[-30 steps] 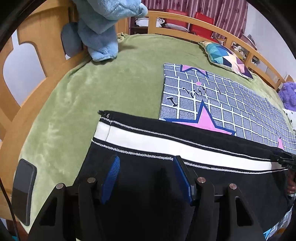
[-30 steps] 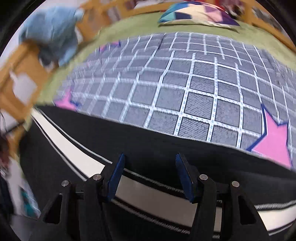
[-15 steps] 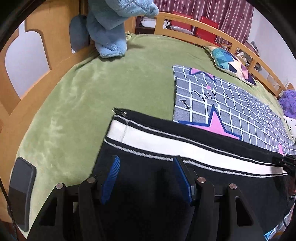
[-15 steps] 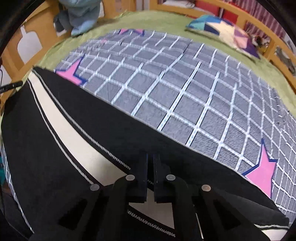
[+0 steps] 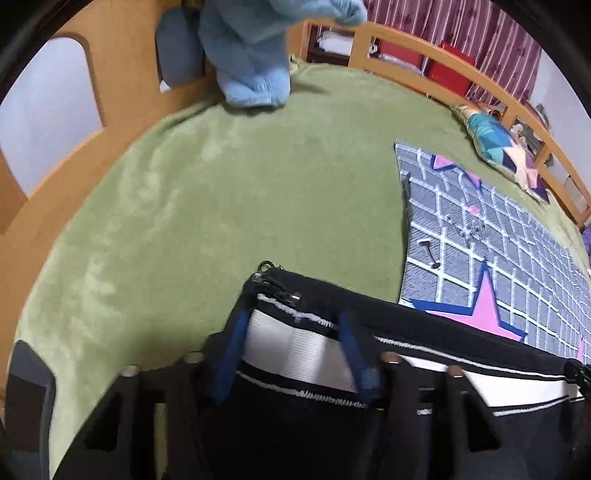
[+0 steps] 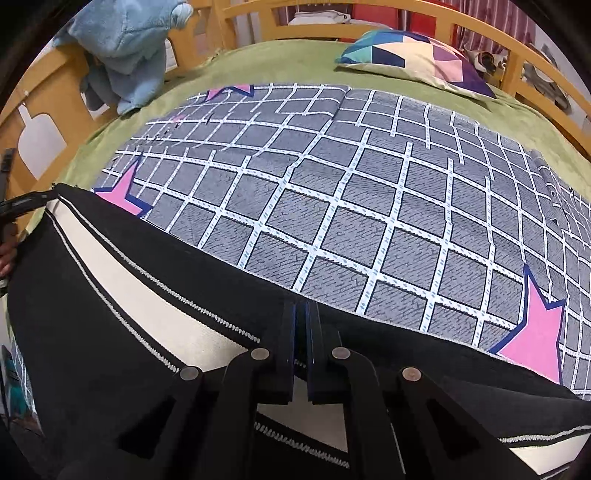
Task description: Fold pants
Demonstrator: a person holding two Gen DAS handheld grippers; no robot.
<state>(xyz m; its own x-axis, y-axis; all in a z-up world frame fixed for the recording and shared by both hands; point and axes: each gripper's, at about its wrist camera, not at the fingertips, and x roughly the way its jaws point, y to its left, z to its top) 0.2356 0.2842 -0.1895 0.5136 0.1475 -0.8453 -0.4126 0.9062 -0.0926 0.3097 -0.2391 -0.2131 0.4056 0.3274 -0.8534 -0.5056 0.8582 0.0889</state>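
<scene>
The pants [image 5: 295, 410] lie flat on the near part of the bed [image 5: 221, 192], partly on the green plush cover and partly overlapping the near edge of the grey blanket [image 6: 351, 206]. Their long axis runs across both views, roughly parallel to that edge, from the left tool [image 5: 291, 347] at one end to the right tool [image 6: 300, 332] further along. The fabric is black and matt, with a broad white ribbed stripe [image 6: 140, 291] running lengthwise, bordered by thin white stitched lines. The end at the left tool is squared off and carries a small metal zipper pull [image 5: 266, 266] at its corner, pointing toward the open green cover. The left tool's blue-padded jaws have just been closing and now press on the white stripe at that end, the cloth bunched between them. The right tool's jaws are drawn together with only a thin slit between the pads, pinching the far black edge of the pants where it meets the blanket. The blanket is flat and printed with a white grid and pink stars outlined in blue. A light blue fluffy garment [image 5: 255, 55] hangs over the wooden bed rail [image 6: 332, 22], and a cushion with coloured triangles [image 6: 417, 59] rests at the far side.
</scene>
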